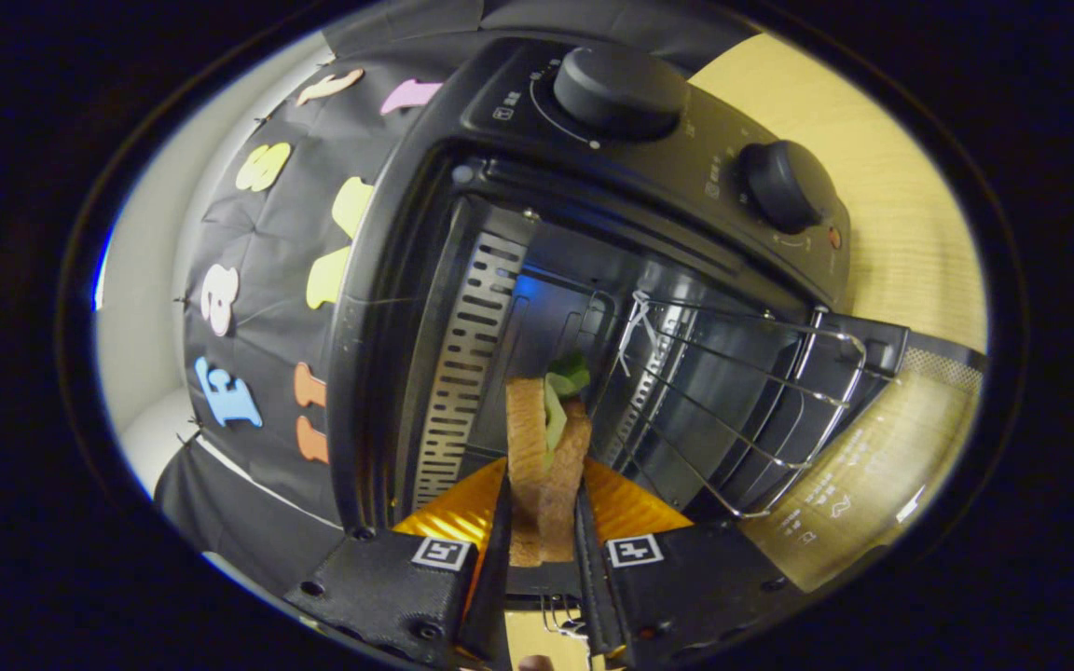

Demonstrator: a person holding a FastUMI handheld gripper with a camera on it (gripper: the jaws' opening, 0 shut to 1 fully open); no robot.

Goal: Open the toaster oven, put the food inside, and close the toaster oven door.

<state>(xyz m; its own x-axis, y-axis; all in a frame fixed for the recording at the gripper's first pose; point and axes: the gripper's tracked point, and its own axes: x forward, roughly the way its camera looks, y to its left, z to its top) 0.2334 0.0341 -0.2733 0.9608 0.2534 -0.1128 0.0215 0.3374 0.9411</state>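
Gripper view: gripper (542,522) fingers pinch the sandwich (546,457) between them, before the open toaster oven (593,280)

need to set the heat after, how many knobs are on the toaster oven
2. One black knob sits on the toaster oven control panel, the other knob further along it by an orange light. The gripper holds the sandwich at the open cavity.

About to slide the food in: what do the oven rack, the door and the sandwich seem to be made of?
Rack: thin shiny metal wire, glinting. Door: see-through, probably glass, the wood showing through, with white print. Sandwich: soft-looking brown bread with green leaves, possibly a replica; the fingers press it from both sides, pointing into the toaster oven.
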